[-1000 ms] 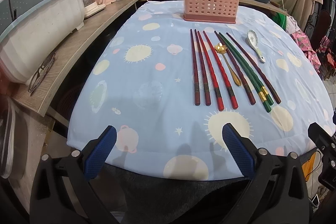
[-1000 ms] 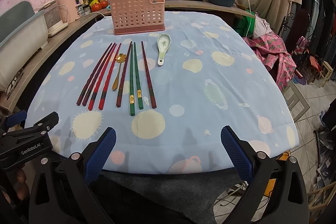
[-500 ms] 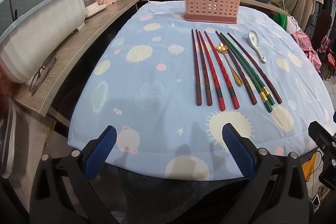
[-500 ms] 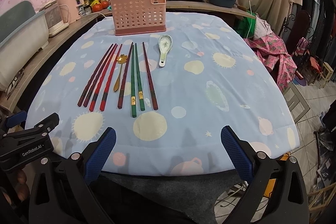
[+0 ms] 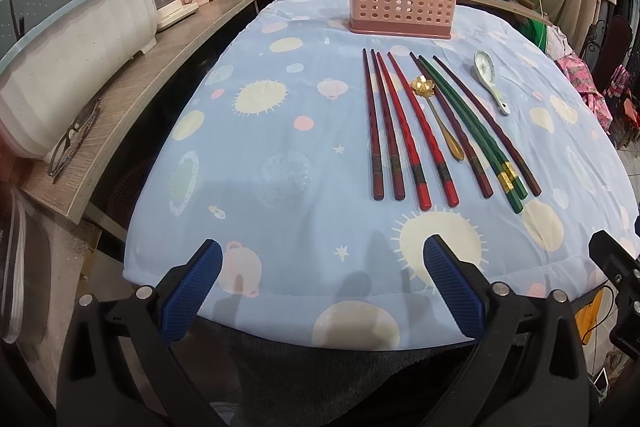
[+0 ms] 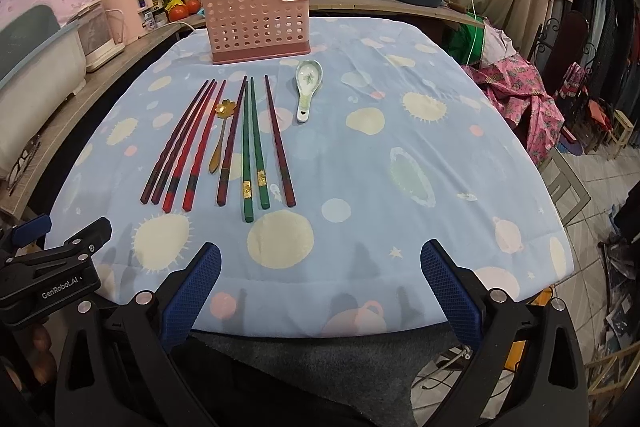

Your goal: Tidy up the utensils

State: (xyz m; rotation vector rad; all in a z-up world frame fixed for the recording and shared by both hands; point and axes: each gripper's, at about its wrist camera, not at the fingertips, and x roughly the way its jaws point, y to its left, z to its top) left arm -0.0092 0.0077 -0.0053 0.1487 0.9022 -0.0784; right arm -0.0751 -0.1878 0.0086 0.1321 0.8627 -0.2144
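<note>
Over the last second both views have crept forward a little: the row of utensils and the basket [image 5: 402, 3] sit slightly lower and nearer in frame than they did, so both hands have been easing toward the surface [image 5: 280, 163]. Nothing on it has shifted.

The left tongs [image 5: 324, 287] and the right tongs [image 6: 320, 287] are both spread wide and carry nothing, held low over the near edge of the cloth, well short of the utensils.

The task's things lie in a neat row on the surface, handles toward the person:
- two dark chopsticks [image 6: 176, 143] at the left end
- two red chopsticks [image 6: 196, 151] beside them
- a gold spoon [image 6: 220, 135] (the one with a flower-shaped bowl), lying just beside one maroon chopstick [image 6: 232, 143]
- two green chopsticks [image 6: 252, 143]
- another maroon chopstick [image 6: 278, 143]
- a ceramic spoon [image 6: 307, 87] apart at the right, nearest the basket

The pink perforated basket stands upright at the far end of the row, and I can see nothing in it through the holes.

So, as I judge it, sorting has not begun; this is only the approach. The near ends of the chopsticks are the closest things to grasp, and the thin sticks lying flat on soft cloth will likely need a careful pinch.
</note>
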